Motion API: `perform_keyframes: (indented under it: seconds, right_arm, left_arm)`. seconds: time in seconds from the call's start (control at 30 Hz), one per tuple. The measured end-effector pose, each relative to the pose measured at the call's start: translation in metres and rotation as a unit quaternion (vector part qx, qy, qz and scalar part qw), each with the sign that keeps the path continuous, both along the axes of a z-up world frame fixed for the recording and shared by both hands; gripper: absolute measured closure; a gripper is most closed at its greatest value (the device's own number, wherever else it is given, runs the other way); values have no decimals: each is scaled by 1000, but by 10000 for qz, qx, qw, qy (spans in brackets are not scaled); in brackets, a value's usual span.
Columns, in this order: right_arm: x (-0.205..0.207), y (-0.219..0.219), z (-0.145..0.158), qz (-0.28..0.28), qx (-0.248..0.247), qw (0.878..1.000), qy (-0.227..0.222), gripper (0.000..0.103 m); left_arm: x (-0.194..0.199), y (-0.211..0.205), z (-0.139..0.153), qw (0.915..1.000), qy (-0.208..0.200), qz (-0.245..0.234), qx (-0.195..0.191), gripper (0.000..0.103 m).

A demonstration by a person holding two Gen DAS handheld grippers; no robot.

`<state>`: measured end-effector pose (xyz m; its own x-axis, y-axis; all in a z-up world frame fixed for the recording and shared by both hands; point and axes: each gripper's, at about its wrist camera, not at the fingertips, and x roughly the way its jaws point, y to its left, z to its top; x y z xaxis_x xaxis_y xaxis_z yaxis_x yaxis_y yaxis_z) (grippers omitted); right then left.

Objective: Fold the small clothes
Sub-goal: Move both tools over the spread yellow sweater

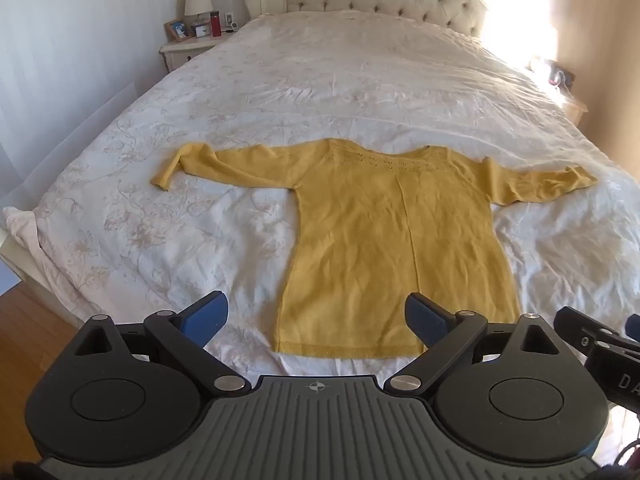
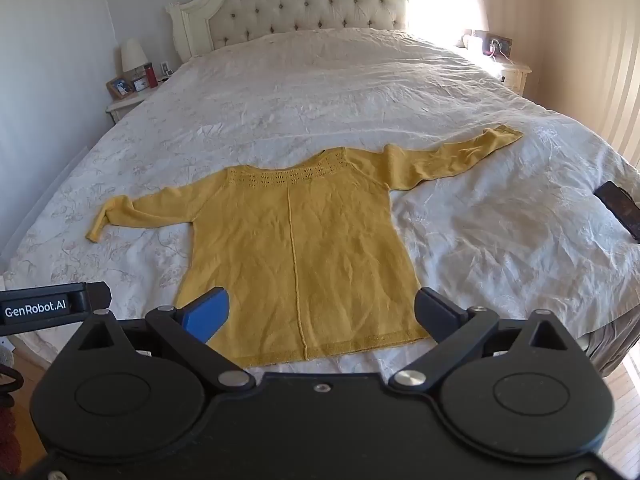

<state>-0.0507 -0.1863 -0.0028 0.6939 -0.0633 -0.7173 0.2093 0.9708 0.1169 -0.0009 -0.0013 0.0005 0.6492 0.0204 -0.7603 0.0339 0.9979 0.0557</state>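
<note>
While both tools are held above the foot of the bed (image 1: 120, 200), the left gripper (image 1: 316, 322) and right gripper (image 2: 322, 314) are seen with jaws spread wide, nothing between them. Just beyond, a yellow sweater (image 1: 384, 248) is laid flat on the bedspread, sleeves outstretched. Farther off, a tufted headboard (image 2: 304, 0) and a nightstand (image 1: 188, 50) are seen.

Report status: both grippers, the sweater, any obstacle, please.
Left gripper open, right gripper open, both empty. Yellow sweater flat on bed, unfolded. Dark object lies right of it, apart.
</note>
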Motion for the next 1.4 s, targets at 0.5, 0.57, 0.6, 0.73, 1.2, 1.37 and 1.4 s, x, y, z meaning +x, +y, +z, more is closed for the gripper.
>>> perform_keyframes:
  seconds: [0.5,0.57,0.6,0.73,1.2,1.37,1.4]
  right_arm:
    - [-2,-1,5,104,-41,9999,65,4]
    - [-2,-2,5,120,11,9999,32,4]
    - [-2,-3,5,125,29,9999,30,4]
    - [-2,-4,3,130,88,9999,43,4]
    - [-1,-7,-2,116,156,9998,102,4]
    - [0,-6,-4,127,172,9997,139,4]
    - [1,-6,-4,127,182,9997,142,4]
  left_arm:
    - [-7,-6,-7,9994,247,-161,-155,6]
    - [-7,-7,-7,9994,256,-178,-164,6]
    - [-7,-8,-7,9993,260,-188,-165,6]
    - [-7,-11,-9,9992,290,-230,-164,6]
    - [-5,-14,-15,9989,356,-248,-187,6]
    - [-4,-10,-17,9989,383,-201,-196,6]
    - [-4,-10,-18,9989,390,-197,-193,6]
